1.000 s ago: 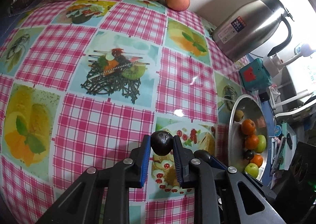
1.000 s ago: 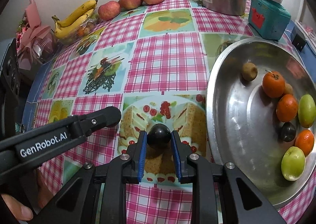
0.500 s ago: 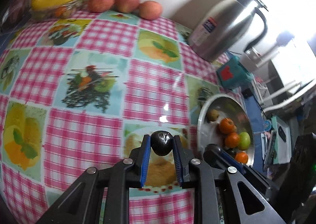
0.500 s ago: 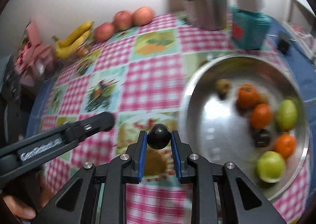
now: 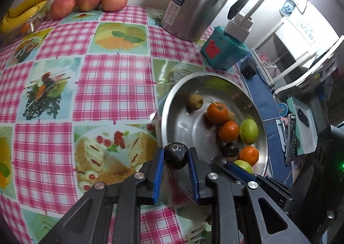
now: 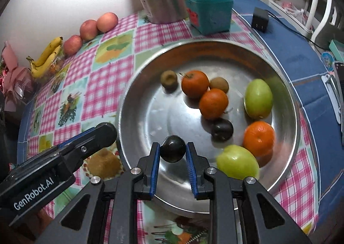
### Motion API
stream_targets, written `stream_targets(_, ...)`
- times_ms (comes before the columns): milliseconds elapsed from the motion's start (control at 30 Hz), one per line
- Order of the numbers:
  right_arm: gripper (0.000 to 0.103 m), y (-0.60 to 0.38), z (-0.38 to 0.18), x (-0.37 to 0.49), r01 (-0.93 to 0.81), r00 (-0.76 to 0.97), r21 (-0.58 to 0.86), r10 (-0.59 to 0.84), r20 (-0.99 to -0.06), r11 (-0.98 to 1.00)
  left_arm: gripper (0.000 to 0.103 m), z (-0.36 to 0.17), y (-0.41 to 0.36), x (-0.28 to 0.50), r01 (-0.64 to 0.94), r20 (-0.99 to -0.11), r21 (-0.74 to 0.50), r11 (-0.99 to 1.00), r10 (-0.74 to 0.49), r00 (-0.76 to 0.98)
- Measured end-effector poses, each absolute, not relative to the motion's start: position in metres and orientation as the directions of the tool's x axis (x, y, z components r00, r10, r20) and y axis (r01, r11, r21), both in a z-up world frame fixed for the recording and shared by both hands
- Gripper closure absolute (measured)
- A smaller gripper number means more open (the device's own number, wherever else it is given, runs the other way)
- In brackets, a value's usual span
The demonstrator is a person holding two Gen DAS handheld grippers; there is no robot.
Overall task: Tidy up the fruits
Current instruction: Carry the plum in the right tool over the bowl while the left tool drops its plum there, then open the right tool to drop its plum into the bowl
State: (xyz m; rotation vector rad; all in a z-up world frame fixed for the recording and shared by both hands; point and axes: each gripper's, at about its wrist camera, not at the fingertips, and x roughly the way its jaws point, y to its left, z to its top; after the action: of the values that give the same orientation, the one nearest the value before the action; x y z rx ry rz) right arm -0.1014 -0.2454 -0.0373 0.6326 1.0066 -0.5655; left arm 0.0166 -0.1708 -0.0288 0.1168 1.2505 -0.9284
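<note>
Both grippers have swung from over the checked cloth toward the bowl (image 6: 288,102) since a second ago. Now the right gripper (image 6: 173,153) hangs over the bowl's near floor, blue pads clamped on a round, dark, matte plum (image 6: 173,151). Beside it, the left gripper (image 5: 175,158) pinches a second dark plum (image 5: 175,155), glossy and speckled, above the bowl's near rim (image 5: 165,119).

Inside the shiny steel bowl lie three dimpled oranges (image 6: 213,103), two smooth green fruits (image 6: 258,98), two fuzzy brown kiwis (image 6: 169,79) and another dark plum (image 6: 222,129). One kiwi is half hidden behind an orange from the left camera. Whether either held plum touches metal cannot be told.
</note>
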Motion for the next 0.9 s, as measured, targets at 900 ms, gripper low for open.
stream_targets(900,0.076,-0.246,-0.045,-0.105,0.704,0.372,0.198,-0.117,-0.921,0.682,0.061,-0.028,-0.160,0.013,0.656,-0.843,-0.417,0.629,-0.537,-0.022)
